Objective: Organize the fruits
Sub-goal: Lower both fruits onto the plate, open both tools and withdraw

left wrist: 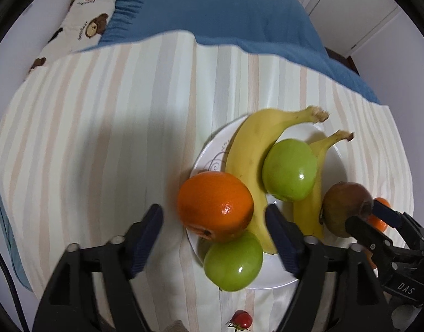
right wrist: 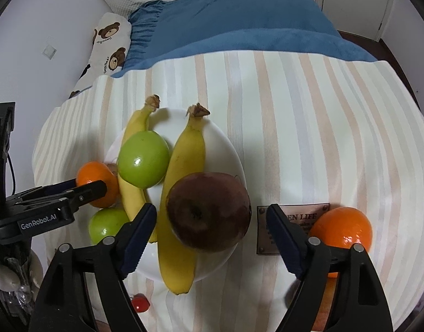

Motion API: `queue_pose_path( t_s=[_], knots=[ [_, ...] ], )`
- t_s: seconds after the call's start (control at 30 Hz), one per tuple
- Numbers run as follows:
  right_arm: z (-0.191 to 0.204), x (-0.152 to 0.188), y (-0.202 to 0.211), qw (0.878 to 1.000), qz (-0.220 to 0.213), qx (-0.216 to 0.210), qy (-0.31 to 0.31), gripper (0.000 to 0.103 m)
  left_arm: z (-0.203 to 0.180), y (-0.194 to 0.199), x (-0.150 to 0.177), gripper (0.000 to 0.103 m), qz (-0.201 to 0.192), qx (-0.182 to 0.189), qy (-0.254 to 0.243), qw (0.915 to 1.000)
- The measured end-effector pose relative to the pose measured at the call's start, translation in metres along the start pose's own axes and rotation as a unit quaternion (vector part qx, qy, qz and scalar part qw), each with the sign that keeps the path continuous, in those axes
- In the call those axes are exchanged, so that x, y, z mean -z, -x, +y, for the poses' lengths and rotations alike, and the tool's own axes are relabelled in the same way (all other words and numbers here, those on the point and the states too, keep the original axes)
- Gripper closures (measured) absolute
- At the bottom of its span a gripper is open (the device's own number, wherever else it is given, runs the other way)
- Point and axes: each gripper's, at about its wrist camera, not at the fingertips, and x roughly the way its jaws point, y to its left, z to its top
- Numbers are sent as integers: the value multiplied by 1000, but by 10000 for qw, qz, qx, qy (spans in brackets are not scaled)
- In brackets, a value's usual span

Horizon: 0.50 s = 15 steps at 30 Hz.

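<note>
Covering the bed (right wrist: 308,116), a striped cloth (left wrist: 101,138) — blue blanket (left wrist: 212,16) beyond — both claws (left wrist: 214,240) (right wrist: 212,238) agape, empty.

Blue blanket (right wrist: 239,22), striped cloth (right wrist: 308,124) — perhaps bed

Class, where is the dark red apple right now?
The dark red apple sits at the white plate's near right edge against a banana, between the open right tool.

Black plastic left gripper (left wrist: 214,238), navy ribbed pads (left wrist: 147,243) (silver screws), "GenRobot.AI" lettering
</note>
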Motion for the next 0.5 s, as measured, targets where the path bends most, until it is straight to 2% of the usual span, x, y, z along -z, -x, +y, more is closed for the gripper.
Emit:
queue_pose_path(
  t_s=[0.17,0.3,0.5],
  knots=[
    [6,5,17,9998,-88,149,68,7,-1,25,6,9,-257,-244,13,9994],
    [12,13,30,9992,-157,341,167,6,-3,39,19,8,-445,-427,-29,9981],
    [19,35,52,9968,-320,658,328,3,-4,54,37,2,-663,-503,-28,9965]
  ],
)
